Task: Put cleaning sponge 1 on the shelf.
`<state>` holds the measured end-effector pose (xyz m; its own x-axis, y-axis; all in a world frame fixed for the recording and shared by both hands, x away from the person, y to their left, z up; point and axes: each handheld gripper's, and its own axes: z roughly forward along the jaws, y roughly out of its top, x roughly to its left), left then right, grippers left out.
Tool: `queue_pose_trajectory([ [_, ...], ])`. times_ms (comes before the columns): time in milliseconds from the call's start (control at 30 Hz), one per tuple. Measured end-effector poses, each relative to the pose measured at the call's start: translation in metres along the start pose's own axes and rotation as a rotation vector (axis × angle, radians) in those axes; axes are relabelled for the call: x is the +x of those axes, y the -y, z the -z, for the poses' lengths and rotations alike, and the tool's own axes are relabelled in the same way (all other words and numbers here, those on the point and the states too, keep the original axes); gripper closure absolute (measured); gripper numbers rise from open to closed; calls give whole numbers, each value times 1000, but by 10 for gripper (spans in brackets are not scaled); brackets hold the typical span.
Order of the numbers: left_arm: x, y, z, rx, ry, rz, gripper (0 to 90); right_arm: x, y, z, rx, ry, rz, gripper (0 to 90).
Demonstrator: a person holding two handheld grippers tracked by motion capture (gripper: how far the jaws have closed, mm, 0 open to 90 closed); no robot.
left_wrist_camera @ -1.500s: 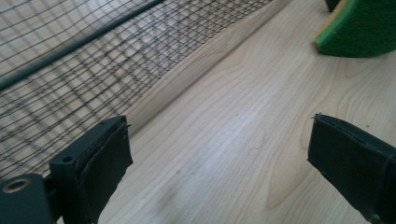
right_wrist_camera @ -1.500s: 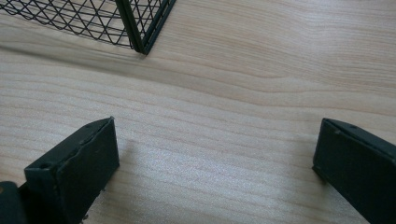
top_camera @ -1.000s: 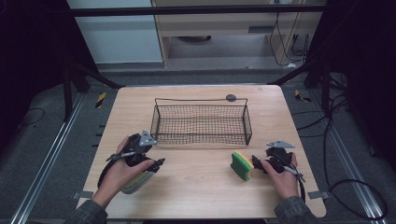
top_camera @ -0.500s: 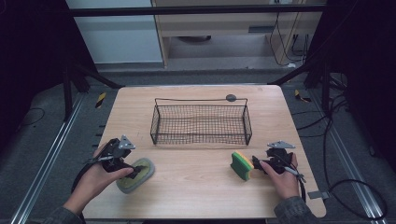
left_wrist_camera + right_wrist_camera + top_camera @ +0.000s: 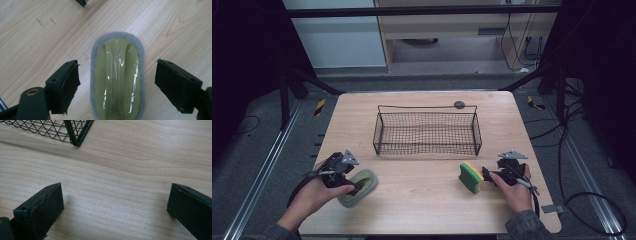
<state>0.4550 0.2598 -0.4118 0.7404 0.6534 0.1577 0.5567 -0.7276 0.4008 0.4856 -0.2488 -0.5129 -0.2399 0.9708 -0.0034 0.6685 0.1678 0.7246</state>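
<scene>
left gripper (image 5: 355, 188) jaws wide, I straddle the scrub pad (image 5: 117, 77) lying flat, handle up, so I judge a grip comes next | right gripper (image 5: 115, 207) jaws wide, empty, beside the green-yellow sponge (image 5: 470, 178) | wire basket (image 5: 427, 131) between, likely the goal | no readable writing

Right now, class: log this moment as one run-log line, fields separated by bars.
left gripper: open, straddling green scrub pad | right gripper: open over bare table | green-yellow sponge: on table beside right gripper | wire basket: empty
</scene>
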Motion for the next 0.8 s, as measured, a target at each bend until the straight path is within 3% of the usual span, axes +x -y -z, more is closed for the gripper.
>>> queue_pose_trajectory([
  [67, -2, 0, -1, 20, -1, -17, 216, 0, 0, 0, 1, 2, -2, 8],
  [233, -1, 1, -2, 25, 9, -5, 272, 0, 0, 0, 0, 1, -1, 8],
  [367, 0, 1, -10, 66, 17, -15, 310, 0, 0, 0, 1, 2, -1, 8],
  [533, 5, 1, -16, 86, 29, 1, 366, 0, 0, 0, 0, 2, -1, 7],
  [667, 8, -2, -20, 97, 44, 18, 504, 0, 0, 0, 1, 2, -1, 8],
  [800, 10, -3, -24, 118, 61, 24, 512, 0, 0, 0, 0, 2, 0, 8],
])
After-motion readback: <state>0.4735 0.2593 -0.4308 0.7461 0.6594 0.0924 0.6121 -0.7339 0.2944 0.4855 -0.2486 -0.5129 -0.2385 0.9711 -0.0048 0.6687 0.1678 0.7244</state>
